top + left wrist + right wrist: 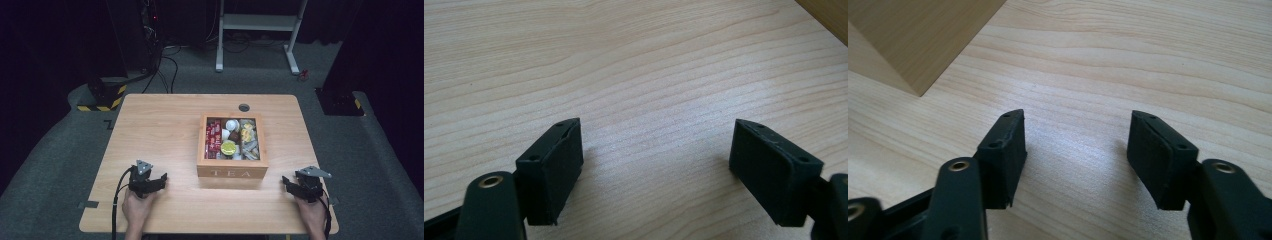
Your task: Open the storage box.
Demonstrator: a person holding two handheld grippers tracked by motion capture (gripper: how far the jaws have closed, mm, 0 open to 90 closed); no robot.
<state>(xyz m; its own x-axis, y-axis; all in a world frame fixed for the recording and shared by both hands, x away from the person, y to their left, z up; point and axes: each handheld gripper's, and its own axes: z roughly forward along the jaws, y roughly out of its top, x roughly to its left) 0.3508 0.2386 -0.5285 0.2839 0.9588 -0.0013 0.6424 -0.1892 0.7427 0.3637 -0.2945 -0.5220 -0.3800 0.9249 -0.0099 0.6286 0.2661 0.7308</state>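
Note:
A wooden box marked TEA (231,172) stands in the middle of the table (160,125), without a lid. Inside lie red packets (213,138), white pods (231,125), a yellow-green round capsule (228,147) and pale sachets (248,140). My left gripper (150,181) rests low on the table at the front left, open, nothing between its fingers (555,165). My right gripper (295,184) rests at the front right, open and empty too, fingers (1007,150) just off the box's corner (913,40).
A round grey grommet (244,107) sits in the table's back edge behind the box. Beyond the table a white desk frame (260,30) stands on grey carpet, with cables and a yellow-black striped block (106,97) at the back left.

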